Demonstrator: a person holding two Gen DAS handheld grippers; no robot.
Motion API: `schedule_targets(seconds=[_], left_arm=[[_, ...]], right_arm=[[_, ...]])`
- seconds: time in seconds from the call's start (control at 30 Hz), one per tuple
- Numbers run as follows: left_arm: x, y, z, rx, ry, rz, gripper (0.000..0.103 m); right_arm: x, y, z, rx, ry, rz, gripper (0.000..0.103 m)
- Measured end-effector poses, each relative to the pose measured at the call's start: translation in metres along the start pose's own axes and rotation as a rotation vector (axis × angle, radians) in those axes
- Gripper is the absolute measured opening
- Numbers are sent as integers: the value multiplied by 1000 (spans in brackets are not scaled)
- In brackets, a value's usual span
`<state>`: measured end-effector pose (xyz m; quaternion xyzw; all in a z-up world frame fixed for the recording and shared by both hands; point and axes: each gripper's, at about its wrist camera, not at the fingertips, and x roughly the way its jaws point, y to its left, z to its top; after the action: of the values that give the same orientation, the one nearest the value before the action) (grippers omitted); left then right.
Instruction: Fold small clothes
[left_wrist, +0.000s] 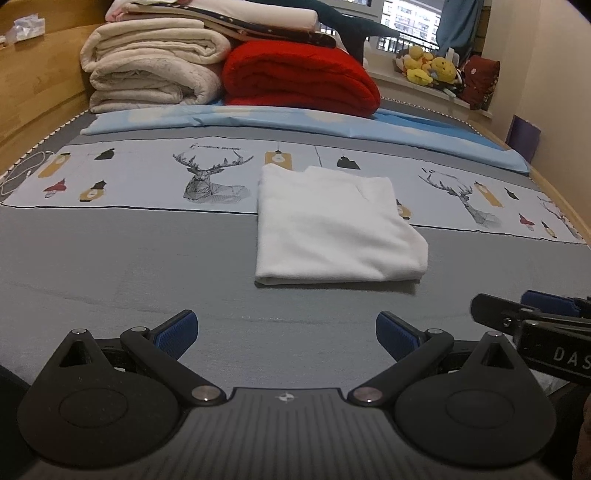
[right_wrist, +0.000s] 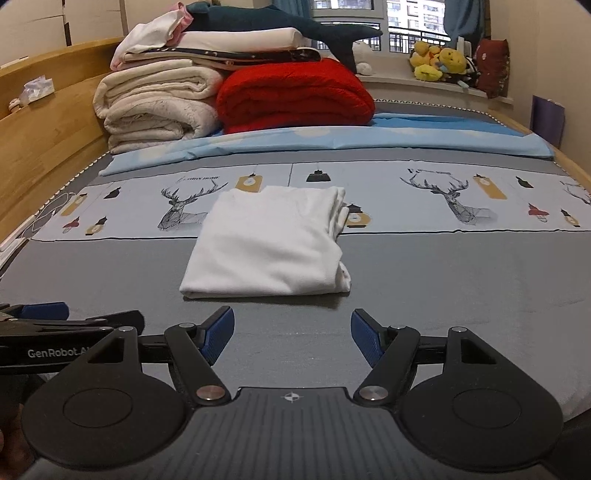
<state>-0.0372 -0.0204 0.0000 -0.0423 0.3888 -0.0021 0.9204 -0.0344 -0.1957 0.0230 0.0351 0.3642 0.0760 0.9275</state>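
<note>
Grippers both idle above the grey bed sheet (left_wrist: 110, 258). Left gripper (left_wrist: 286, 334): blue pads spread wide, nothing between them. Right gripper (right_wrist: 291, 334): blue pads likewise spread wide, nothing held. The two tools sit side by side, each showing at the edge of the other's view; neither touches the cloth.

Landmark: folded white garment (right_wrist: 266, 240), lying flat on the sheet as a rough rectangle, its folded edge toward the grippers, loose layered edges stacked along its right side. Both grippers sit on the near side of the garment, close to it but apart from it; the right gripper lines up nearly with its middle, the left gripper sits off toward its left.

The garment's far end overlaps a pale printed band with deer heads (right_wrist: 177, 210) and lantern motifs. Beyond the garment, a light blue sheet (right_wrist: 332, 140) lies across the bed. Further beyond, a red blanket (right_wrist: 295, 96) is folded beside a stack of cream blankets (right_wrist: 155, 103) to its left. Yellow plush toys (right_wrist: 439, 61) sit on the window sill, beyond and right of the garment. Wooden bed frame (right_wrist: 48, 125) runs along the left.
</note>
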Motion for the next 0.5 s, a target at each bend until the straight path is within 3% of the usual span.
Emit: schedule_targets(seconds=[0.5], left_arm=[[3, -3, 0, 17, -3, -11, 103]], right_arm=[[2, 5, 2, -29, 11, 28, 72]])
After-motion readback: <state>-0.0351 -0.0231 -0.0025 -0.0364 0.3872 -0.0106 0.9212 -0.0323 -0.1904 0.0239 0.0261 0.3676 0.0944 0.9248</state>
